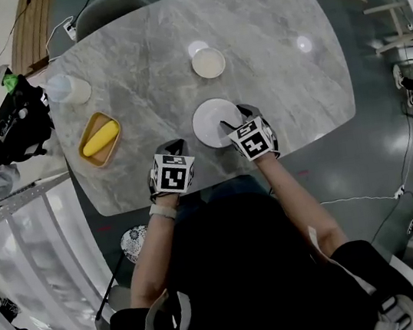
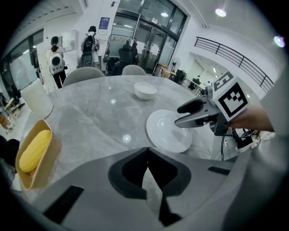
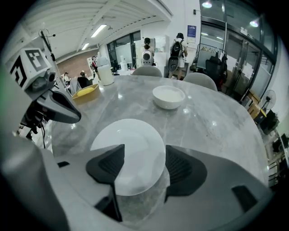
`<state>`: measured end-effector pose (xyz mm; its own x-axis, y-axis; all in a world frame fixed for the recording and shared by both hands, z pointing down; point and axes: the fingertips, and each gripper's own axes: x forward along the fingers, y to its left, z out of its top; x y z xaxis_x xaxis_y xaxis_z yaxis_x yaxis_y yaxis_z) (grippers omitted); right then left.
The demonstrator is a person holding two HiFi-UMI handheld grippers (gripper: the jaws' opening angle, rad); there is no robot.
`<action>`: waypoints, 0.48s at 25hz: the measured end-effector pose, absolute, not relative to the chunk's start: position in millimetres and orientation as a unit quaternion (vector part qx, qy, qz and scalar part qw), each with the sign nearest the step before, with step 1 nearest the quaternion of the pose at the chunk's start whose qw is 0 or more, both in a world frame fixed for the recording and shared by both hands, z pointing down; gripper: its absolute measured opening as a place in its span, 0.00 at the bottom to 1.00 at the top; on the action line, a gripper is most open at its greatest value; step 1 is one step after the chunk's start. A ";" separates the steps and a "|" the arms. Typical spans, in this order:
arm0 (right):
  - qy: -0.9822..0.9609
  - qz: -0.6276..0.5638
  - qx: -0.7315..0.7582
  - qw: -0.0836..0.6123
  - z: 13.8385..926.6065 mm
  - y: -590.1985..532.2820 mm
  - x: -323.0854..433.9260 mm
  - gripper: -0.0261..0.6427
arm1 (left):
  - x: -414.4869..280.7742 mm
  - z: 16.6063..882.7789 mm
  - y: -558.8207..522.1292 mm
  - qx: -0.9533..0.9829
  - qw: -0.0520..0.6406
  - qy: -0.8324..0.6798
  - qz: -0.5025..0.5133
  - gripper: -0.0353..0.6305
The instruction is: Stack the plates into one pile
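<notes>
Lying flat near the front edge of the grey marble worktop [image 1: 271, 33] is the round white ceramic plate [image 1: 213, 120]. The right hand-held gripper [image 3: 143, 166] is hovering over the plate's near rim, released, with its jaws spread wide. The left hand-held gripper [image 2: 147, 152] is pointing at bare worktop left of the plate, clenched on nothing. A small white bowl [image 1: 208, 63] is standing farther back, and a wooden tray [image 1: 92, 122] at far left is holding a yellow item [image 1: 101, 137].

Broad grey marble table with rounded corners [image 1: 270, 26], set on a dark grey-green floor [image 1: 364, 38]. Two grey padded chairs [image 1: 108, 11] tucked in at the far edge. Beyond: tall dark-framed glass walls [image 2: 149, 27], round ceiling spotlights [image 2: 221, 12], long strip lights [image 3: 98, 30], a railed upper gallery [image 2: 239, 56].
</notes>
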<state>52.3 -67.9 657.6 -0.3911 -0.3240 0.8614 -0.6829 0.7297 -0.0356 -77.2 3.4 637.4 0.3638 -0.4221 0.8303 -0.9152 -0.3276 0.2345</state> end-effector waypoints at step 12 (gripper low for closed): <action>-0.836 0.188 0.319 0.405 605.3 -69.9 38.3 0.34 | -85.1 608.4 -7.6 0.758 0.329 -0.466 0.317 0.06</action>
<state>38.3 -69.9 605.3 -0.4675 -0.3813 0.7975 -0.6857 0.7258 -0.0550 -85.1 -7.6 608.4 0.3637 -0.4981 0.7871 -0.9151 -0.3490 0.2020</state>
